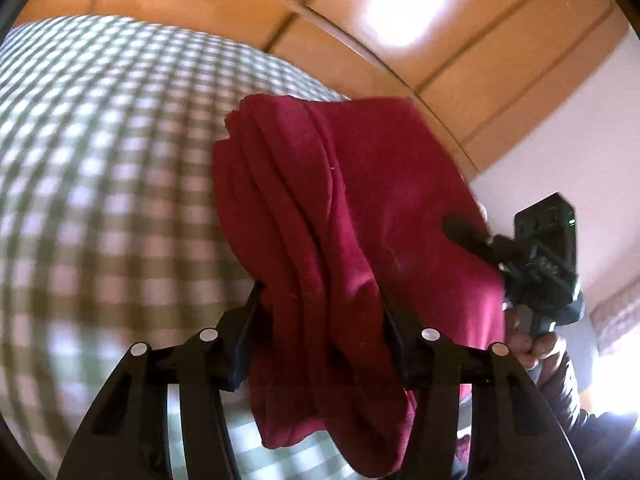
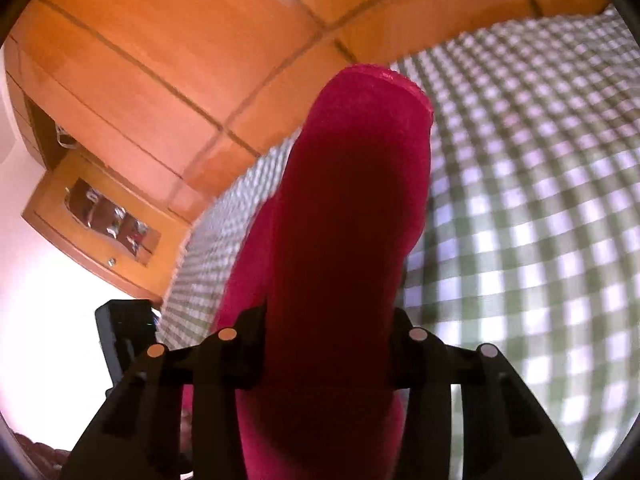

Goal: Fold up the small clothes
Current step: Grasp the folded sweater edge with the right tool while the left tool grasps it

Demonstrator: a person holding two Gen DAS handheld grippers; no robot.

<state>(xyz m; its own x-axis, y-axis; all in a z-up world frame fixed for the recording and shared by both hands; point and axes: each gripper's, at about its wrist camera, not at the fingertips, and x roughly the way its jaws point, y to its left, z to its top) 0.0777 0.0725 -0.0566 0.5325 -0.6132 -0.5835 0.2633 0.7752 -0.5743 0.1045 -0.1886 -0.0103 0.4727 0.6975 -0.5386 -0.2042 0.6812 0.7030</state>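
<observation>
The left gripper (image 1: 320, 312) has its two fingers pressed against a bunched fold of a dark red cloth (image 1: 352, 208), one finger on each side, so it is clamped on the cloth. The right gripper (image 2: 332, 320) is clamped the same way on another part of that red cloth (image 2: 352, 208), which fills the gap between its fingers and hides their tips.

In the left wrist view the cloth hangs in several lengthwise pleats, running from below the fingers up and away from the camera; its far edge is a blunt, folded end. The right gripper (image 1: 472, 236) shows at the cloth's right edge, one dark finger lying on the fabric, with a hand (image 1: 536, 344) and a dark sleeve (image 1: 576, 384) behind it.

In the right wrist view the cloth stands as a long, narrow roll, its long axis pointing straight ahead along the fingers, its rounded end farthest away. It blocks most of the middle of the view.

Beneath and around the cloth lies a green and white checked cover (image 1: 100, 180), and beyond it wooden panels (image 1: 360, 32). A wooden cabinet with a glass front (image 2: 104, 224) sits at the left of the right wrist view, against a white wall (image 2: 48, 280). A black part of the other gripper (image 2: 124, 336) shows low at the left.
</observation>
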